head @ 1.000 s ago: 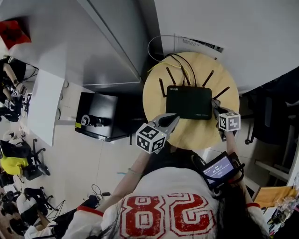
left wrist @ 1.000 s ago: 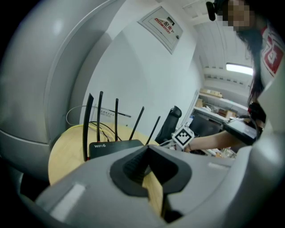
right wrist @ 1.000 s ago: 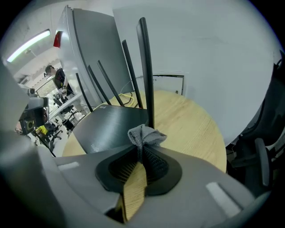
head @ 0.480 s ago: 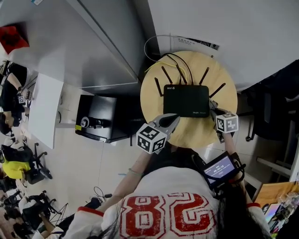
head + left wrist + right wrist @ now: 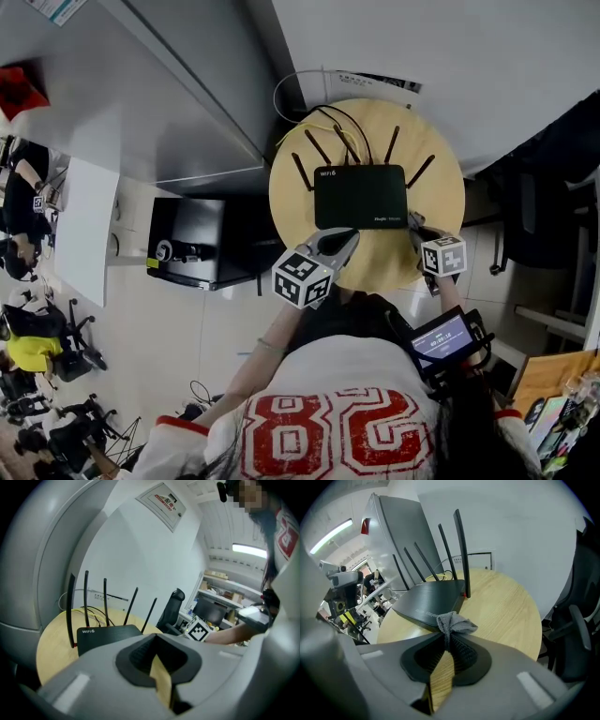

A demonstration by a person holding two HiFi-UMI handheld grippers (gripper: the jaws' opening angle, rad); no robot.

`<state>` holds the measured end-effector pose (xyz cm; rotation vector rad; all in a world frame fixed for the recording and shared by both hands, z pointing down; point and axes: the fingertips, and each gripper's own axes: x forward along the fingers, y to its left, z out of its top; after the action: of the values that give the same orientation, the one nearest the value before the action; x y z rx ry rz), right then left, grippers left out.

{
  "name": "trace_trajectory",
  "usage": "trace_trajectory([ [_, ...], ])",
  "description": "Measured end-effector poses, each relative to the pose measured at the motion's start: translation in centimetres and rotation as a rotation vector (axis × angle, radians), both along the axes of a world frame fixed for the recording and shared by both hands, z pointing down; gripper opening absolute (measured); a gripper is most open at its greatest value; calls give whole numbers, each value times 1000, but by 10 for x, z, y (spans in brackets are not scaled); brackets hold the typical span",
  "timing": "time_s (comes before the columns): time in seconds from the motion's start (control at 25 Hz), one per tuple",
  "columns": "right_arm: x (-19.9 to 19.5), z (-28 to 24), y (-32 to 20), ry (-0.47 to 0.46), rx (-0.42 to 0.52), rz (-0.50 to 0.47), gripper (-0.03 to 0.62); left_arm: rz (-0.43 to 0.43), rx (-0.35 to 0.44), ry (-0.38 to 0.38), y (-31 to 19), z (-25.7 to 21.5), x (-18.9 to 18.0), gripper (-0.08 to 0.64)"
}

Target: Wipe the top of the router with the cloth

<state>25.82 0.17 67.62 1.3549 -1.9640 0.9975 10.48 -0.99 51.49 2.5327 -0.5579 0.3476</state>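
The router [image 5: 361, 195] is a flat black box marked "WiFi6", with thin antennas standing along its back edge. It sits at the middle of a round wooden table [image 5: 309, 183]. The right gripper [image 5: 417, 225] pinches a small bunched grey cloth [image 5: 454, 623] at the router's near right corner; whether the cloth touches it cannot be told. In the head view the cloth is too small to make out. The left gripper [image 5: 349, 239] hangs just off the router's front edge, its jaws pressed together on nothing. Compared with a second ago, the right gripper sits slightly closer to the person.
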Motion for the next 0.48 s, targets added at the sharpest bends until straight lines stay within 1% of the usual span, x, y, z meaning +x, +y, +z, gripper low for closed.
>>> trace_trajectory([
  [0.28,-10,8,27,-23,-22,-25,38,5,11,1,13,-2,11,2],
  [0.48,-14,7,34,-30,-10,-55,38,-4,18,-4,25,-2,16,2],
])
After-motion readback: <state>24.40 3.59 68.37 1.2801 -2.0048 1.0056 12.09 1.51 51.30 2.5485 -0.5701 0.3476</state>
